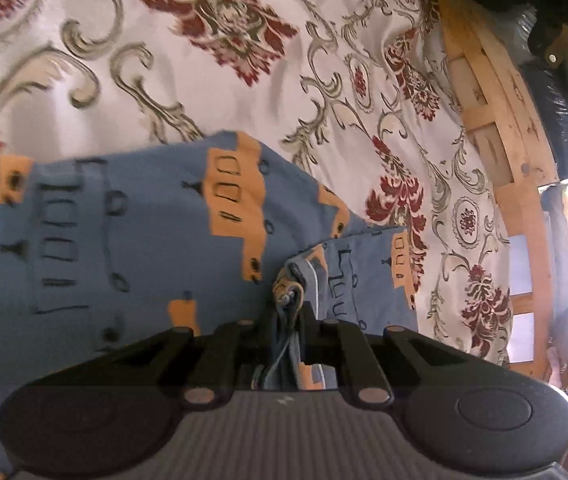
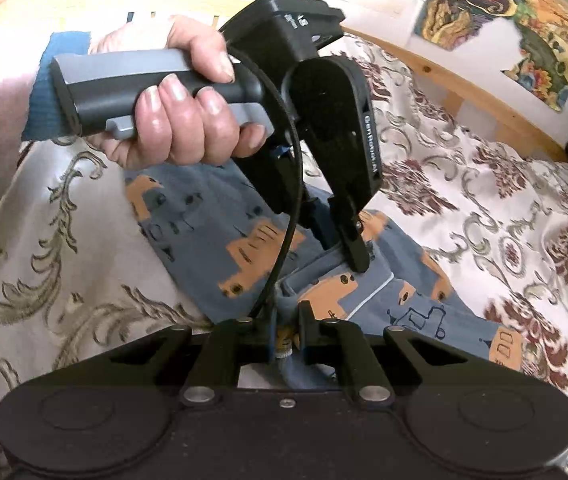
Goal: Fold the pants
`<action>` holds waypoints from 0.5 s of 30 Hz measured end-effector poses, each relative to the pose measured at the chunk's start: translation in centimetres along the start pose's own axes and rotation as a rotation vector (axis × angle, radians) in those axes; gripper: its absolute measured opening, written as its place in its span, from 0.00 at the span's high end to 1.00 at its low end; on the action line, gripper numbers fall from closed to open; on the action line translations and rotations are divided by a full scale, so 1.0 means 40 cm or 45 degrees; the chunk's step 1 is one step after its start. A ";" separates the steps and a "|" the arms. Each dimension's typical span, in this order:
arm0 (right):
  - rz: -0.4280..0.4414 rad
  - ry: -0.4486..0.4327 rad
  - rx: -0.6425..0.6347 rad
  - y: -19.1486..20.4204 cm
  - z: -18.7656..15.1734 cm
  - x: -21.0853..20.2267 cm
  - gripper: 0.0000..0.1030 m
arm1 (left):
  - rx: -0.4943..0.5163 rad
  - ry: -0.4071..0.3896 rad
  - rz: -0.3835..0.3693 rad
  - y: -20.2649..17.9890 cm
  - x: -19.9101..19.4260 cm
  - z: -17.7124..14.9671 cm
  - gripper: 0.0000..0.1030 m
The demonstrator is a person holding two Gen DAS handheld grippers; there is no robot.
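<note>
Blue pants (image 1: 124, 240) printed with orange and dark vehicles lie on a floral bedspread (image 1: 244, 92). My left gripper (image 1: 288, 312) is shut on a bunched edge of the pants, the cloth pinched between its fingers. In the right wrist view the same pants (image 2: 224, 236) spread across the bed, and my right gripper (image 2: 286, 328) is shut on another bunched edge of them. The left gripper (image 2: 348, 248) shows there from outside, held by a person's hand (image 2: 176, 116), its fingers pressed into the pants just ahead of my right gripper.
A wooden bed frame (image 1: 516, 152) runs along the bed's far side, with black bags (image 1: 564, 112) behind it. In the right wrist view colourful pictures (image 2: 504, 12) hang on the wall beyond the wooden rail (image 2: 464, 80). Bare bedspread (image 2: 504, 200) lies all around the pants.
</note>
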State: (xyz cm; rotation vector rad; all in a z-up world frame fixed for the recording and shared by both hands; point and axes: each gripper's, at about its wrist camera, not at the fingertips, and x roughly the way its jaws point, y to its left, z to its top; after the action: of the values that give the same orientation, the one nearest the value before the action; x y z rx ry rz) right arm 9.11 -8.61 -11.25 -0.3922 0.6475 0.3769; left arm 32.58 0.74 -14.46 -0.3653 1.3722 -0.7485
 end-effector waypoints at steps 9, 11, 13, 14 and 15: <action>0.037 -0.008 -0.033 0.043 0.032 0.028 0.90 | -0.010 -0.022 0.061 0.039 -0.049 -0.005 0.89; 0.039 -0.005 -0.034 0.047 0.033 0.032 0.90 | -0.012 -0.019 0.062 0.044 -0.050 -0.004 0.89; 0.041 0.002 -0.040 0.049 0.032 0.038 0.90 | -0.013 -0.012 0.064 0.050 -0.047 -0.003 0.89; 0.044 0.007 -0.042 0.050 0.031 0.040 0.90 | -0.014 -0.007 0.070 0.052 -0.045 -0.003 0.89; 0.046 0.012 -0.042 0.049 0.029 0.043 0.90 | -0.013 -0.003 0.075 0.055 -0.043 -0.003 0.89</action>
State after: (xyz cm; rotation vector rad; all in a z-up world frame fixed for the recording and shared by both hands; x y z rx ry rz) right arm 10.08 -6.02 -11.95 -0.4147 0.6589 0.4207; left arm 33.02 3.50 -14.63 -0.3321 1.3794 -0.6931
